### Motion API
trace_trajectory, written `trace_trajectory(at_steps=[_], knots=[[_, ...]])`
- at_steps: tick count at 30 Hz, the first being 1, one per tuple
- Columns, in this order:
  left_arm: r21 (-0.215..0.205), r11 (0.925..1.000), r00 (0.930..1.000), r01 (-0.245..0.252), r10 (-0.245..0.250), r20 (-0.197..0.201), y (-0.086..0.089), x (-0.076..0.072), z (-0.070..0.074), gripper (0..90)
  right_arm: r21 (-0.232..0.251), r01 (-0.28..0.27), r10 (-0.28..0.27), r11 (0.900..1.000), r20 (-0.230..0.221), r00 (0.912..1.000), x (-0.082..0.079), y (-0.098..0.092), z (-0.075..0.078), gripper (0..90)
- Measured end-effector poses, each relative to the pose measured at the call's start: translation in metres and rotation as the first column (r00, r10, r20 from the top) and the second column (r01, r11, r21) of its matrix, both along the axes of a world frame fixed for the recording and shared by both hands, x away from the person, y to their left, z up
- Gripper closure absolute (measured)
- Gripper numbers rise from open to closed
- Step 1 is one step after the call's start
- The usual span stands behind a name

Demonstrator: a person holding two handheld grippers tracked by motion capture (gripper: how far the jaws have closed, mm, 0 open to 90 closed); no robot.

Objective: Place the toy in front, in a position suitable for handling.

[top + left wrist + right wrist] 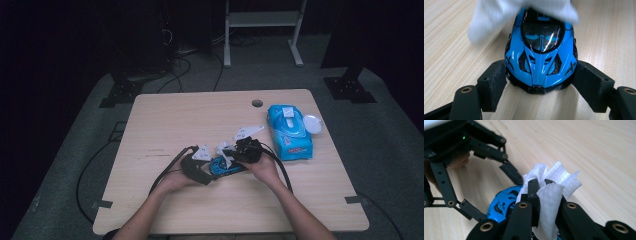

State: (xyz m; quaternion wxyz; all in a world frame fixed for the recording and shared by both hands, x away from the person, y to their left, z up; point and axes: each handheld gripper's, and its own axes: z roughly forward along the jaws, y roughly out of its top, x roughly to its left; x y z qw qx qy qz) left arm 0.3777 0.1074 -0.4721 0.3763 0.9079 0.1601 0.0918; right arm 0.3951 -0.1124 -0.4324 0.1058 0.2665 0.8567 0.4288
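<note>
- Two tools meet at the frame's lower middle of the worktop [165, 120].
- Left tool [540, 82] clamps the blue toy car [541, 57].
- Right tool [541, 187] pinches a white wipe [554, 185], seemingly touching the car's roof.

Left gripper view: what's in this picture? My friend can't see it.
A shiny blue toy car sits on a wooden table, clamped between two black gripper pads. A blurry white wipe covers the car's far end.

car [541, 62]: glossy blue plastic | wipe [554, 187]: textured white cloth | table [200, 115]: matt wood-grain
</note>
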Motion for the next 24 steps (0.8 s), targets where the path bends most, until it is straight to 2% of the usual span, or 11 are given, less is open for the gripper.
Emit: trace_trajectory(at_steps=[3,5,8,12,15,17,21,24], knots=[[0.0,1.0,1.0,0.001,-0.001,0.001,0.0,0.0,0.0,27.1,-0.004,0.034,-0.034,0.999,0.006,0.9994,0.001,-0.013,0.006,82.7],[0.001,1.0,1.0,0.003,-0.003,0.002,0.0,0.0,0.0,27.1,-0.035,0.035,-0.035,0.999,-0.002,0.9994,0.002,-0.018,0.004,82.6],[0.001,1.0,1.0,0.003,-0.003,0.002,0.0,0.0,0.0,27.1,-0.079,0.021,-0.023,0.997,-0.023,0.9995,0.004,-0.013,-0.005,82.6],[-0.001,1.0,1.0,0.0,0.0,0.001,0.0,0.0,0.0,27.3,-0.092,-0.002,0.001,0.996,-0.016,0.9999,0.006,-0.005,-0.01,82.7],[-0.002,1.0,1.0,-0.001,0.001,0.003,0.0,0.0,0.0,27.5,-0.111,0.012,-0.014,0.994,-0.021,0.9997,0.007,-0.014,-0.009,82.6],[0.0,1.0,1.0,-0.001,0.001,0.003,0.0,-0.001,0.0,27.6,-0.145,0.043,-0.045,0.988,-0.012,0.9989,0.008,-0.026,-0.009,82.6],[0.006,1.0,1.0,0.004,-0.004,0.006,0.0,0.0,0.001,27.8,-0.108,0.064,-0.069,0.992,-0.046,0.9965,0.01,-0.043,-0.011,82.7],[0.007,1.0,1.0,0.006,-0.007,0.006,0.0,0.0,0.001,27.7,-0.111,0.046,-0.051,0.993,-0.035,0.9981,0.01,-0.033,-0.011,82.7]])
